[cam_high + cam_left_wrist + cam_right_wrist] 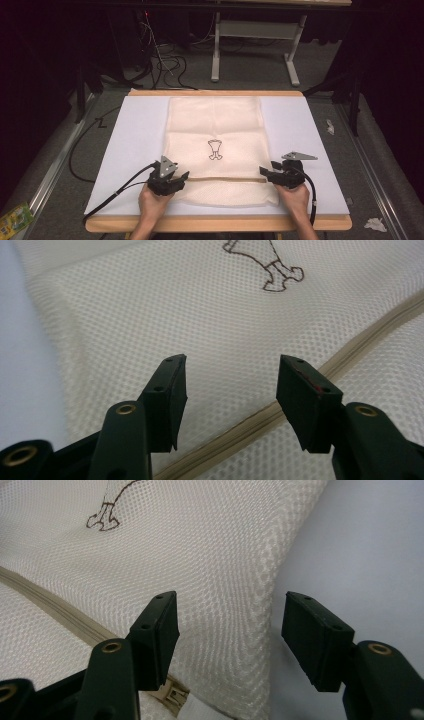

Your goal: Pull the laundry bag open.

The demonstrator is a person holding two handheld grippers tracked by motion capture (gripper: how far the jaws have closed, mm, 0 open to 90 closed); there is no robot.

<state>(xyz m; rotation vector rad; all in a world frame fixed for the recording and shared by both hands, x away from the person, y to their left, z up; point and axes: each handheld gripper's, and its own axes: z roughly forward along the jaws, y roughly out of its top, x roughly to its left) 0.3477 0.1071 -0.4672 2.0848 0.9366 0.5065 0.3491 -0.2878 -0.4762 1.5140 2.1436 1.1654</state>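
Mesh bag – cream, fine honeycomb-hole weave, small dark-brown outline drawing stitched at centre. Zip across it is beige, slightly darker than the mesh. Sheet under the bag is pale lavender-white, plain. Table edge – light wood. Left gripper and right gripper are black, brass-coloured rivets on the jaws, grey plate on top of each; a trace of red shows on one left pad. Cables black. Floor grey carpet.
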